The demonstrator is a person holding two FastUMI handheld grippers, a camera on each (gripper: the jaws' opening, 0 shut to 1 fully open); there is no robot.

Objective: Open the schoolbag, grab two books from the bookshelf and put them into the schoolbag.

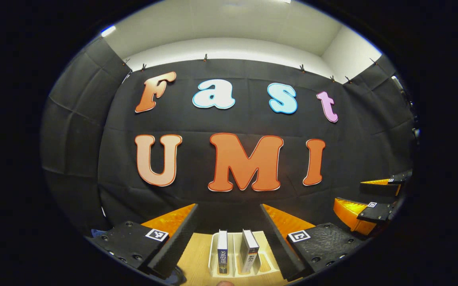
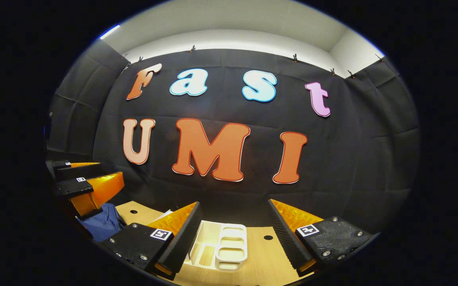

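Observation:
Two books stand upright in a white bookshelf rack (image 1: 235,238) on the wooden table: one with a blue-and-white spine (image 1: 222,254) and a darker one (image 1: 249,250) to its right. My left gripper (image 1: 229,206) is open above and just short of them, its fingers either side of the rack. My right gripper (image 2: 233,202) is also open and empty, over the end of the white rack (image 2: 231,244). The blue schoolbag (image 2: 103,224) lies low at the left in the right gripper view, partly hidden by my finger; whether it is open I cannot tell.
The light wooden table (image 2: 264,258) lies under both grippers, with small dark holes in it. The right gripper (image 1: 350,193) hangs open off to the right in the left gripper view, and the left gripper (image 2: 109,171) is above the bag. The black cloth wall stands close behind.

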